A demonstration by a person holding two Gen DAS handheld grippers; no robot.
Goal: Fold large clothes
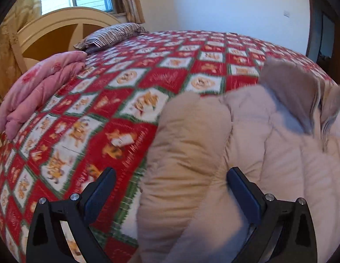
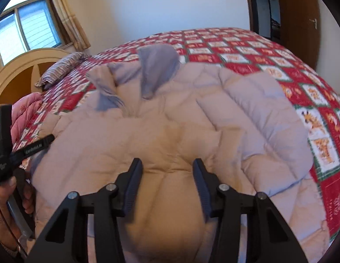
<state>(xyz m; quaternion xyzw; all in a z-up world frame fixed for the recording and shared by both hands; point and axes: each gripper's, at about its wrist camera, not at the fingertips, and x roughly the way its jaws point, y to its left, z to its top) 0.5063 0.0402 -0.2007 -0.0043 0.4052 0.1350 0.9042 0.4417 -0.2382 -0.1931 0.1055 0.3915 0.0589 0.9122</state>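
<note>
A beige padded jacket [image 2: 170, 118] lies spread on a bed with a red and white patterned cover [image 2: 253, 52]. Its collar flaps [image 2: 156, 65] stand up at the far end. In the left wrist view the jacket [image 1: 246, 144] fills the right half, with a puffy sleeve [image 1: 187, 144] lying between the fingers. My left gripper [image 1: 170, 175] is open and hovers over that sleeve's left edge. My right gripper [image 2: 167, 164] is open and hovers over the jacket's middle near its lower part. The left gripper's body shows at the left edge of the right wrist view [image 2: 7, 153].
A folded pink quilt [image 1: 38, 92] lies at the bed's left side. A striped pillow [image 1: 113, 35] rests by the cream headboard [image 1: 60, 28]. A window with curtains [image 2: 27, 26] is behind. A brown door [image 2: 301, 22] stands at the far right.
</note>
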